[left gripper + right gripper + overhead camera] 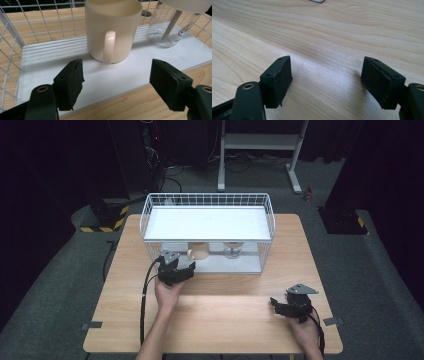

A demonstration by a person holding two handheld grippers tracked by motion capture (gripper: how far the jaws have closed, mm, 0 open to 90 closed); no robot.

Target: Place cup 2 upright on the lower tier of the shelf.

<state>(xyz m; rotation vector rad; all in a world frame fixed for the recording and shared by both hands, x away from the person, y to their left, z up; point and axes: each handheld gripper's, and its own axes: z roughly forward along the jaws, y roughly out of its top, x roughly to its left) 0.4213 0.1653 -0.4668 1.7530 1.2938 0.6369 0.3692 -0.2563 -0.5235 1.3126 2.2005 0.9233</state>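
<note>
- Wooden tabletop [215, 315] under me, dark room all round; a white wire basket [207, 200] lies on its side at the far half of the table, its open mouth turned toward me.
- On the basket's white lower shelf [50, 57] stands the cream mug [112, 30], upright, its long axis vertical and its mouth up.
- From the left gripper view the mug's handle [109, 46] points straight back at me, a vertical loop almost centred between my jaws.
- My left gripper [176, 270] sits just outside the basket mouth, the mug straight ahead of it and near, not touching; its jaws stand apart with nothing between them.
- I judge the coming move a straight reach forward into the basket, the jaws closing on either side of the handle or opening wider for the body.
- Beside the mug, toward the right, stands a clear glass jar [170, 32] with a white stick inside; it is near enough that I should keep the gripper off it.
- My right gripper [294, 306] rests well away at the near right of the table, jaws apart over bare wood, so the left hand is by far the nearer.
</note>
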